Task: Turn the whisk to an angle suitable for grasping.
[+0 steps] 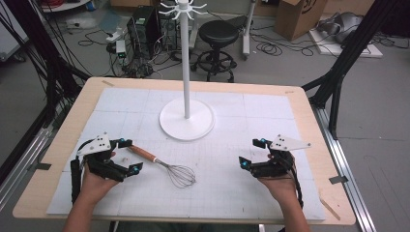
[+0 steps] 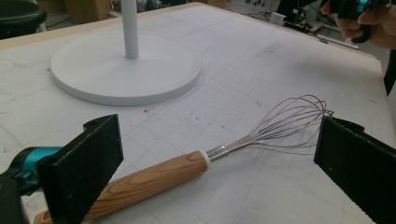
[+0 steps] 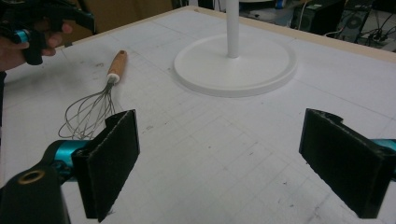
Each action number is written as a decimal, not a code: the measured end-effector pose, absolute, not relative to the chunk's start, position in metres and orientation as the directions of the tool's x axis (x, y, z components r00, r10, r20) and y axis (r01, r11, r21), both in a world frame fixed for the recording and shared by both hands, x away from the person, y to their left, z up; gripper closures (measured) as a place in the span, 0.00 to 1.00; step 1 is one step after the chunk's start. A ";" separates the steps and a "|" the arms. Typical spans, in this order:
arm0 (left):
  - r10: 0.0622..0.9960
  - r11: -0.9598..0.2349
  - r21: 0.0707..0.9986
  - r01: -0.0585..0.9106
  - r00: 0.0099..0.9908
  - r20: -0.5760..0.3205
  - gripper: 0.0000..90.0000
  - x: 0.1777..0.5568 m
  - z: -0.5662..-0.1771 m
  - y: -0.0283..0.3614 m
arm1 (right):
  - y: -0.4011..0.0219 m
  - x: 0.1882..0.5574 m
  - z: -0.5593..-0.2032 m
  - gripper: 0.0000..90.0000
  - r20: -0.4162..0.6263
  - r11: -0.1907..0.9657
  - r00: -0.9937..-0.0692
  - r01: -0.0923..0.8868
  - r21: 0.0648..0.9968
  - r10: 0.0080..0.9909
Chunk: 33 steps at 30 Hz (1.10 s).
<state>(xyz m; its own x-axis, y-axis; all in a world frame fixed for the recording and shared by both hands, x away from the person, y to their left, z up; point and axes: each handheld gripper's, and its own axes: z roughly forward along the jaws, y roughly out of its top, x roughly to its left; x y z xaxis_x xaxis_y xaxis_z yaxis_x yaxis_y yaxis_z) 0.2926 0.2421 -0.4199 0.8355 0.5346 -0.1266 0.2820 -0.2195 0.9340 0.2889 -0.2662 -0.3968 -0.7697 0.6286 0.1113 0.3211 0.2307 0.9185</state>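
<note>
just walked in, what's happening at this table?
A person holds a two-jaw gripper in each hand over a white mat. Both are open and hold nothing. The left gripper sits right by the wooden handle of a whisk lying flat on the mat; in the left gripper view the handle lies between the open jaws, not yet gripped. The right gripper hovers apart on the other side. A white stand with hooks at the top rises behind the whisk, with nothing hung on it.
</note>
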 end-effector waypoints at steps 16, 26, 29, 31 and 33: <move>0.524 -0.310 0.905 0.291 0.847 -0.093 0.02 0.295 -0.423 0.232 | -0.267 0.285 -0.397 0.13 0.098 0.247 -0.767 0.320 0.915 0.634; 0.500 -0.346 0.894 0.284 0.862 -0.080 0.02 0.299 -0.417 0.221 | -0.265 0.286 -0.395 0.13 0.106 0.232 -0.771 0.316 0.920 0.628; 0.488 -0.364 0.890 0.275 0.870 -0.069 0.02 0.305 -0.413 0.219 | -0.265 0.288 -0.395 0.13 0.108 0.234 -0.774 0.316 0.919 0.624; 0.484 -0.396 0.875 0.279 0.873 -0.059 0.02 0.310 -0.409 0.218 | -0.265 0.289 -0.395 0.13 0.105 0.234 -0.776 0.312 0.921 0.622; 0.472 -0.422 0.867 0.265 0.881 -0.040 0.02 0.314 -0.406 0.216 | -0.266 0.289 -0.395 0.13 0.107 0.230 -0.773 0.313 0.921 0.625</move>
<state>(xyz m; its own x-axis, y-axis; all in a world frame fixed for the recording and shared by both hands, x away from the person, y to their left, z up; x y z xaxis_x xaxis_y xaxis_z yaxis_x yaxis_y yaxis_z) 0.3136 0.2159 -0.4060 0.8808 0.4719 -0.0397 0.2653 -0.4224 0.8667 0.2894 -0.2661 -0.3954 -0.7734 0.6248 0.1069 0.3134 0.2303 0.9213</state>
